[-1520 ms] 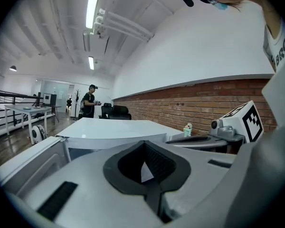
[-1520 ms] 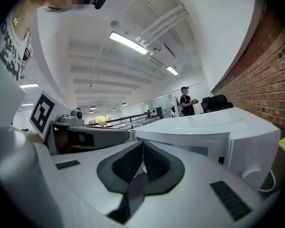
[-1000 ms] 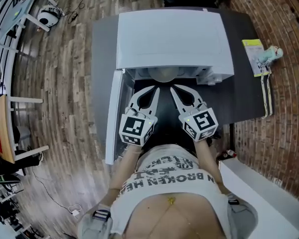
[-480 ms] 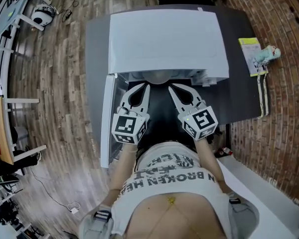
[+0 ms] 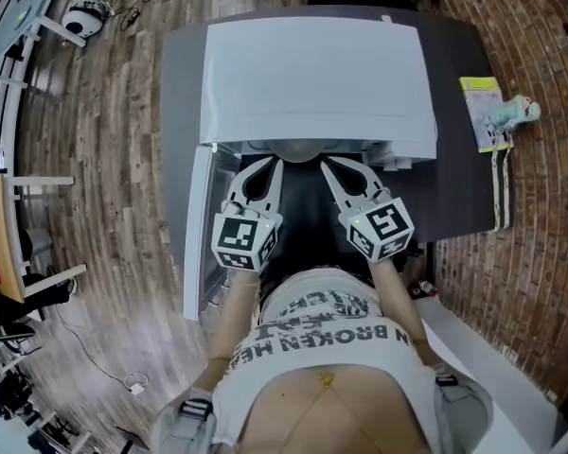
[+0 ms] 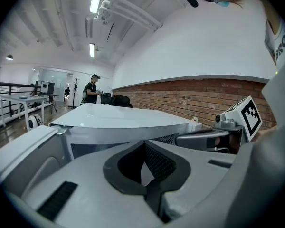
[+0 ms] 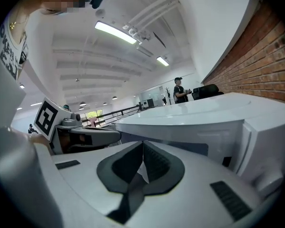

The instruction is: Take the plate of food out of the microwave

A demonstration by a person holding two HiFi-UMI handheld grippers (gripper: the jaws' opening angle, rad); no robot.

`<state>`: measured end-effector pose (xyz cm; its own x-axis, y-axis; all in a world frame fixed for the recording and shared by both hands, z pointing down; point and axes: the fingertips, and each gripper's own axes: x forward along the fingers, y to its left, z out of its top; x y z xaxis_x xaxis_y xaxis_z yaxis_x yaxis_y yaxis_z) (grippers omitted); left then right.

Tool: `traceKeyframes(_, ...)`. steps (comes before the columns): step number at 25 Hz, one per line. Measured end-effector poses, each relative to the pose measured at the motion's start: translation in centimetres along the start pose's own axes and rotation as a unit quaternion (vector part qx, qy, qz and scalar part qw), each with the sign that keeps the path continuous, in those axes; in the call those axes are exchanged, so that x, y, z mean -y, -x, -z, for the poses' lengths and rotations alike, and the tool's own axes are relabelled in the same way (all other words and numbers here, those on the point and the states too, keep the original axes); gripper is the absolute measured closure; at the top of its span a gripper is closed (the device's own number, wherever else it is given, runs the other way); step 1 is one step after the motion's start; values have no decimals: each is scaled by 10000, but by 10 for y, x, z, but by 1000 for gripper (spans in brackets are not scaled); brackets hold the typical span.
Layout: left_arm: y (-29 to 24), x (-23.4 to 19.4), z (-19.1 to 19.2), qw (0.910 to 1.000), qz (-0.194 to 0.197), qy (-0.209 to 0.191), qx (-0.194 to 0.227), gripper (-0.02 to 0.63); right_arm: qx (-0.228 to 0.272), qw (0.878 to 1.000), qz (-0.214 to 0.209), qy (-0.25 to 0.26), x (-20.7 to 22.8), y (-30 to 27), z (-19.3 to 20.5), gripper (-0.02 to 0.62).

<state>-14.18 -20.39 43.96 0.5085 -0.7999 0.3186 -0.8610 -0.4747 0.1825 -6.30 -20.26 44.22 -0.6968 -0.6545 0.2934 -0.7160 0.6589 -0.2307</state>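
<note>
A white microwave (image 5: pixel 312 74) is seen from above on a dark table (image 5: pixel 459 187), and its door (image 5: pixel 197 225) is swung open to the left side. In the mouth of the oven, just under the top edge, a pale rounded rim is visible – this is taken to be the plate (image 5: pixel 303 148). It is inside the cavity, and the food on it cannot be made out. The left gripper (image 5: pixel 271 163) and the right gripper (image 5: pixel 329 165) are held side by side in front of the opening. Their tips are near the rim, one on each side of it; whether they touch it cannot be told. In the left gripper view the jaws of the left gripper (image 6: pixel 143 143) are pressed together so that the tips meet, and only a pale patch is seen through the gap lower down. The same is shown in the right gripper view – the jaws of the right gripper (image 7: pixel 142 143) are closed tip to tip. At the right edge of the table a yellow-green leaflet (image 5: pixel 480 112) and a small toy figure (image 5: pixel 516 113) are laid just beside each other, well apart from the microwave.
</note>
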Motion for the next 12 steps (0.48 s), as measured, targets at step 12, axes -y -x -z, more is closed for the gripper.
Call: traceKeyframes(12, -19, -21, 29, 9992, -129, 241, -303, 606, -316, 9987, 254, -320, 25, -22, 34, 586)
